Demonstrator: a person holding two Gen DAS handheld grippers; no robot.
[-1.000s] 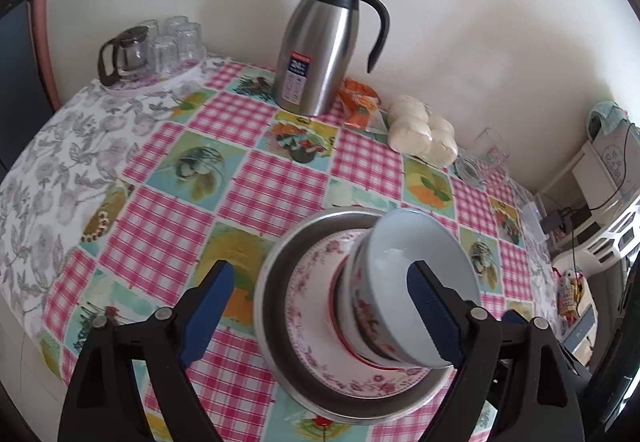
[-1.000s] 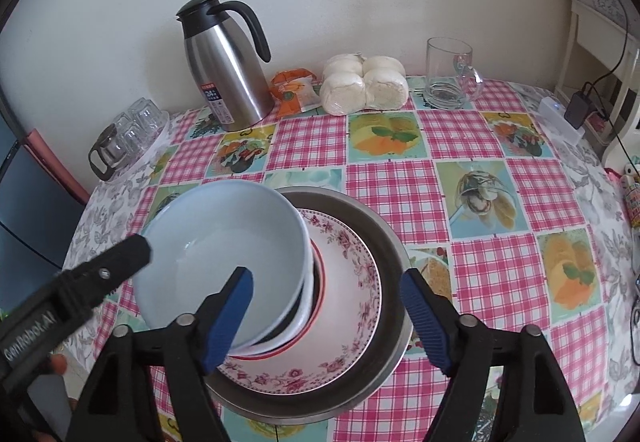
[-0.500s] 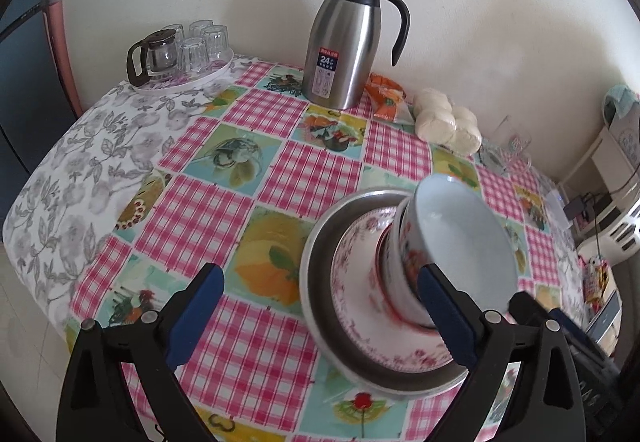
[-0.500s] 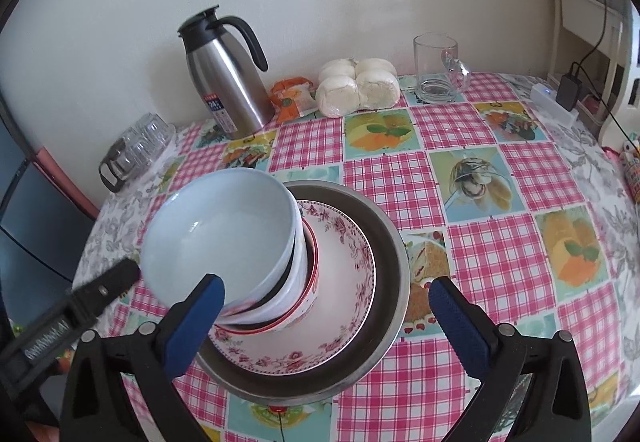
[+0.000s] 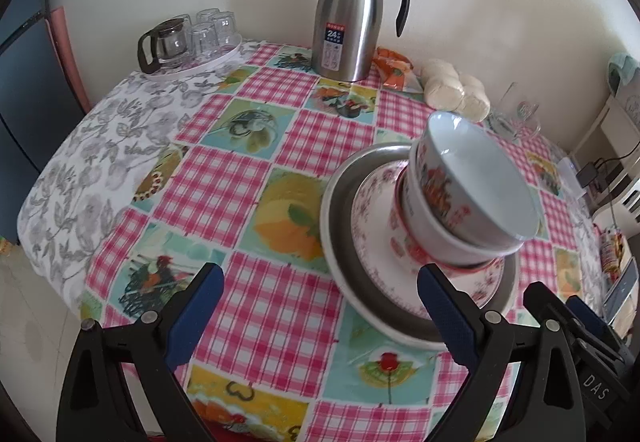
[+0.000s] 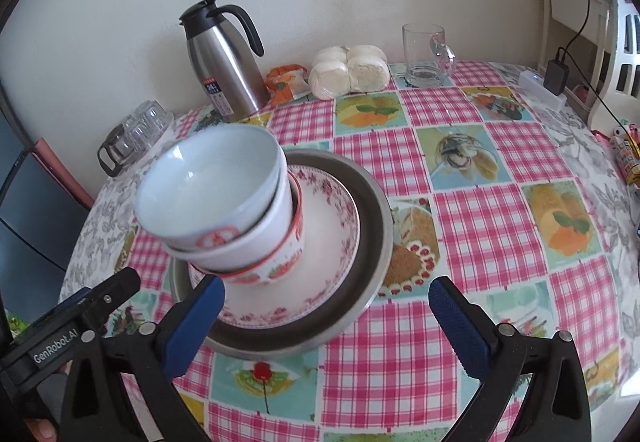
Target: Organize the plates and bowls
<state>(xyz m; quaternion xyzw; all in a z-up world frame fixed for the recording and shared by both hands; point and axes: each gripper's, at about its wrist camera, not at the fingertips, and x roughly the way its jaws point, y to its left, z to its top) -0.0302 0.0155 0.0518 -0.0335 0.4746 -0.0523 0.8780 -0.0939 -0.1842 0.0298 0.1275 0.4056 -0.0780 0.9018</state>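
On the checked tablecloth (image 5: 256,170), the steel basin (image 6: 372,226) holds a floral plate (image 6: 332,242) and nested bowls (image 6: 224,198). My left tongs (image 5: 320,306) and right tongs (image 6: 326,316) gape wide and empty, with the stack just beyond their tips.

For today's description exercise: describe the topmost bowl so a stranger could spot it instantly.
Start at the checked tablecloth and find the wide metal basin near its front edge. Inside lies a floral plate bearing a stack of bowls. The top bowl is pale blue inside; it alone shows its interior.
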